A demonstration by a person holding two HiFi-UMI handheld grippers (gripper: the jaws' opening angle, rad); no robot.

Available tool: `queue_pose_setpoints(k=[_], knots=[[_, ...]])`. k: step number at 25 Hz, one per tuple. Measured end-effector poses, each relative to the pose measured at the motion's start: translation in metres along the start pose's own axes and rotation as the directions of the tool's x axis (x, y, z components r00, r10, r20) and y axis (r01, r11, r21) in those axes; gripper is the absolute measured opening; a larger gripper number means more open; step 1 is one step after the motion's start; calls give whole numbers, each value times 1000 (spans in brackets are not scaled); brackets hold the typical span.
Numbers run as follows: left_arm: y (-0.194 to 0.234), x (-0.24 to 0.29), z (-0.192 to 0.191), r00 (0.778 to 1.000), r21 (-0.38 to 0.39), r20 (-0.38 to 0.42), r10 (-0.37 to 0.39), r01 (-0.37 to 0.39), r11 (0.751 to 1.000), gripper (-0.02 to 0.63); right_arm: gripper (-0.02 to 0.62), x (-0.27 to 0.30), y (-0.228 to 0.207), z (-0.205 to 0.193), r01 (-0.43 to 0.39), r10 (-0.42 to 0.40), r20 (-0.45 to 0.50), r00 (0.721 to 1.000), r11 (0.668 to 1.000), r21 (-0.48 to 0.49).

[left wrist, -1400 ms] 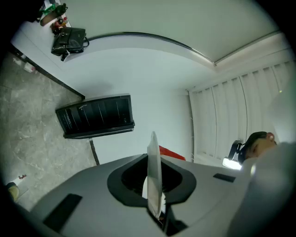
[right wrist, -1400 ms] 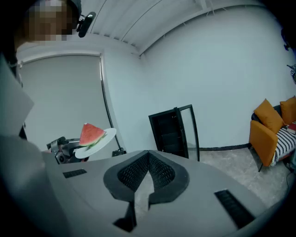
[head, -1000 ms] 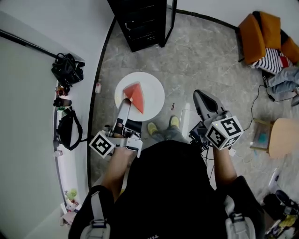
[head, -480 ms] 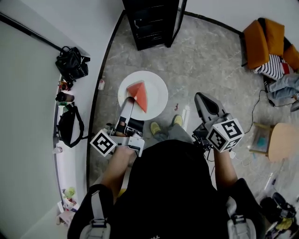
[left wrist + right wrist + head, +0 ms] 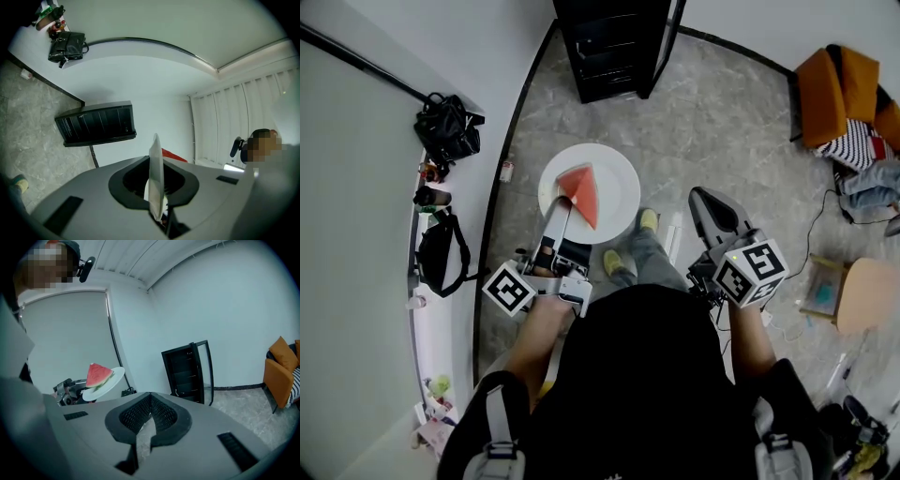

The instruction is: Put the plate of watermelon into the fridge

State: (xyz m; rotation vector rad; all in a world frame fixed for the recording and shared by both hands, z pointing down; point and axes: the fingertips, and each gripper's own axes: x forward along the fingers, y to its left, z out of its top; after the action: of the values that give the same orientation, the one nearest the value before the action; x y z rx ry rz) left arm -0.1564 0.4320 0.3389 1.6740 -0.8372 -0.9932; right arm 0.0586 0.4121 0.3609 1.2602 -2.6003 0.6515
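A white plate (image 5: 616,180) carries a red watermelon wedge (image 5: 581,193) and hangs above the floor. My left gripper (image 5: 561,208) is shut on its near rim. In the left gripper view the plate (image 5: 155,154) shows edge-on between the jaws, with the wedge (image 5: 175,156) behind it. My right gripper (image 5: 703,202) is off to the right, shut and holding nothing. Its own view shows the closed right gripper (image 5: 150,399), and the plate (image 5: 111,381) with the wedge (image 5: 97,374) at the left. The black fridge (image 5: 614,47) stands ahead with its glass door (image 5: 206,369) open.
Black bags (image 5: 448,131) sit on a white ledge along the left wall. An orange chair (image 5: 844,84) with clothes and a wooden stool (image 5: 867,295) are at the right. The person's feet in yellow-green shoes (image 5: 628,248) are below the plate, on grey stone floor.
Both grippers and the plate have moved forward together toward the fridge as the person steps. The left gripper's hold on the plate is unchanged.
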Motion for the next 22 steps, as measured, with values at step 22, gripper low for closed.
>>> queue_pose_setpoints(k=[22], knots=[[31,167,10,1000,24,10,22,-22,999,35,14,82,-133,64,-46,45,16,999,997,62]])
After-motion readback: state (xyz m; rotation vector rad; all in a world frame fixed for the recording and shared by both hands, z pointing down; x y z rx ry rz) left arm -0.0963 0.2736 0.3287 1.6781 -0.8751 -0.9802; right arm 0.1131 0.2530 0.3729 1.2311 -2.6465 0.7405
